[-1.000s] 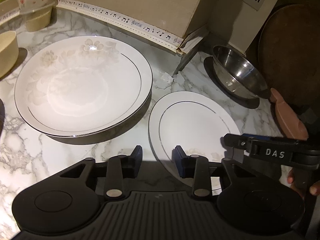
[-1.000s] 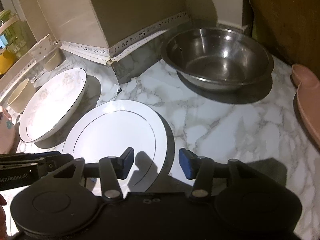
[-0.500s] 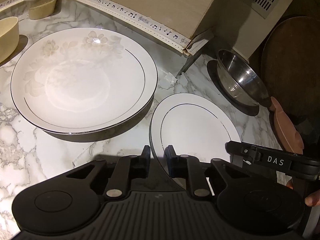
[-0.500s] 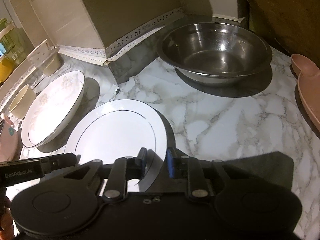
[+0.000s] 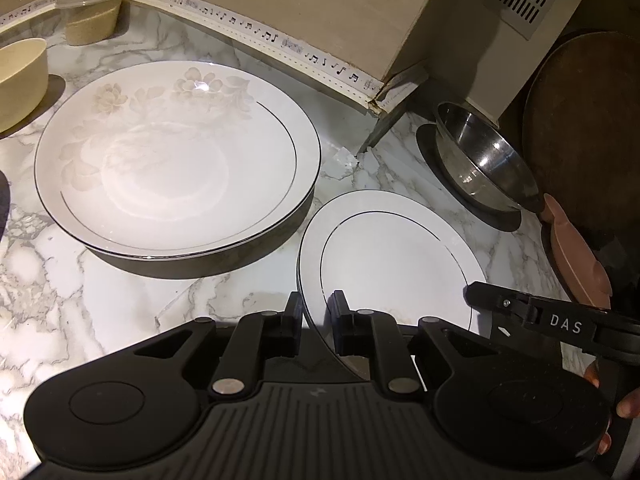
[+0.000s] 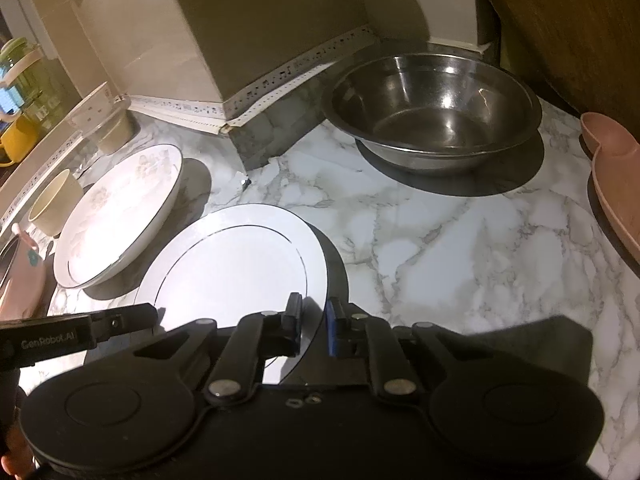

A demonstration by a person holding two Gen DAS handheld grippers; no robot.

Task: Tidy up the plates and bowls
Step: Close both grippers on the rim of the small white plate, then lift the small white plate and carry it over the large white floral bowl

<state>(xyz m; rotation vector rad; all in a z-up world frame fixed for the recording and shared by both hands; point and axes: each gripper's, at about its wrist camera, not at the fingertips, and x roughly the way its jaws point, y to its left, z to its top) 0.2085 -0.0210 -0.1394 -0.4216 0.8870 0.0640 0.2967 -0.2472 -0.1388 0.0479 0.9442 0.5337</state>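
Left tool (image 5: 314,320): just closed, pinching the near left rim of the small plate (image 5: 392,256).
Right tool (image 6: 314,320): just closed, pinching the same plate's right rim.
Tabletop (image 6: 460,240): marble.

White marble counter (image 5: 120,312) with grey veining, backed by a beige wall with a music-note trim strip (image 5: 256,32). Directly on the counter: large floral plate (image 5: 176,160), silver-rimmed, left of centre; small white plate (image 5: 392,256) just beside its right edge, a narrow gap between them; steel bowl (image 6: 432,108) further right, well apart from the small plate; cream cup (image 5: 20,80) near the floral plate's left side; pink dish (image 6: 612,184) at the right edge; stacked containers (image 5: 92,4) against the back wall.
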